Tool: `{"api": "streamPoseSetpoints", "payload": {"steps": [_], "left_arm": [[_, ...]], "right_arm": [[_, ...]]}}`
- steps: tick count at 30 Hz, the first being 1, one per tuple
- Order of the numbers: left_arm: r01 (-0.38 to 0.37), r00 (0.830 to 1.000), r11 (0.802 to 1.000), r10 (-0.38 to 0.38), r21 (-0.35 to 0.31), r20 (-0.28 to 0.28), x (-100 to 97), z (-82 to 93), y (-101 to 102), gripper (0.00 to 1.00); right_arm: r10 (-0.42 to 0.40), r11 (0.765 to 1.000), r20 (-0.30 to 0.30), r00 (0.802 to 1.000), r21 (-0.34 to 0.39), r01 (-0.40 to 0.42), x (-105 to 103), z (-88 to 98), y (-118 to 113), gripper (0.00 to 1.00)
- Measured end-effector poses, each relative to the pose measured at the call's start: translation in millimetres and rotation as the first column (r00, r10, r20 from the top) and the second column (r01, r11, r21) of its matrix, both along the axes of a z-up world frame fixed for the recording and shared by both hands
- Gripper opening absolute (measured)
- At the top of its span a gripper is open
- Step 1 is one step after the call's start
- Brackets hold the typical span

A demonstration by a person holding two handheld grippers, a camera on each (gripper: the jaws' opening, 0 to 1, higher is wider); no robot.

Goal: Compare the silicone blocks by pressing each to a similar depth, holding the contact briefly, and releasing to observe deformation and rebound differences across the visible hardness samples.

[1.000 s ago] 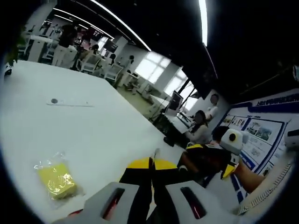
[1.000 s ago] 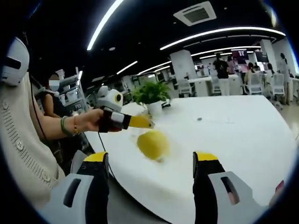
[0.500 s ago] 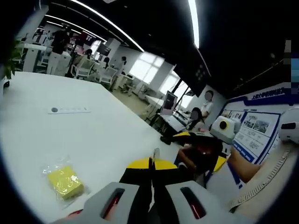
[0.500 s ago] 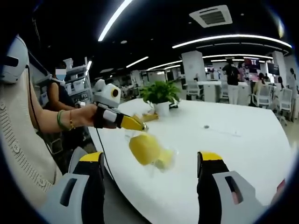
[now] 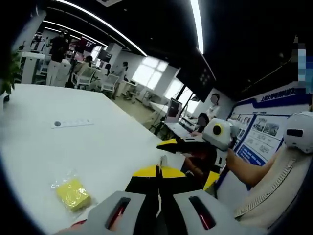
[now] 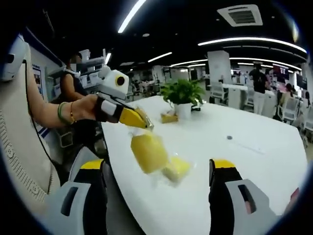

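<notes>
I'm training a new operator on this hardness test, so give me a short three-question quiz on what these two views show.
1. True or false: the left tongs are shut on a clear bag holding a yellow silicone block.
2. The right tongs are: A open, B shut on a block, C shut on nothing.
3. What lies on the white table beside the hanging block?
Key: 1 true. 2 A. 3 a second bagged yellow block.
</notes>
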State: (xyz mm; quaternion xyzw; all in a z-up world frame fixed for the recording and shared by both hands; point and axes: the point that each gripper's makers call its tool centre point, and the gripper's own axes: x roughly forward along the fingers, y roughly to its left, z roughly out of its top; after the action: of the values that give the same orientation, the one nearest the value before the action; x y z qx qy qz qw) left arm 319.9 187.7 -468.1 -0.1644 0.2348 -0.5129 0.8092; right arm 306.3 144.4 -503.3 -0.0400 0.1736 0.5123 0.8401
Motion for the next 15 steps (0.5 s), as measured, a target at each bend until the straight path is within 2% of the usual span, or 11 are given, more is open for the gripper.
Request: {"api": "streamPoseSetpoints", "payload": {"steps": [7,15], "left_arm": [[0.037,0.999,0.999,-0.038,0.020,0.028,-6.3,8.9,-1,0.00],[0.068,0.996,0.997,-0.070,0.046,0.057,-10.8,14.6,-5,0.00]], "right_arm": [[0.071,0.997,-0.004,0.997,0.004,-0.071,6,-3.7,25,0.77],[0.165,0.986,-0.019,0.986,-0.003,-0.165,3,-13.3,53,0.66]]}}
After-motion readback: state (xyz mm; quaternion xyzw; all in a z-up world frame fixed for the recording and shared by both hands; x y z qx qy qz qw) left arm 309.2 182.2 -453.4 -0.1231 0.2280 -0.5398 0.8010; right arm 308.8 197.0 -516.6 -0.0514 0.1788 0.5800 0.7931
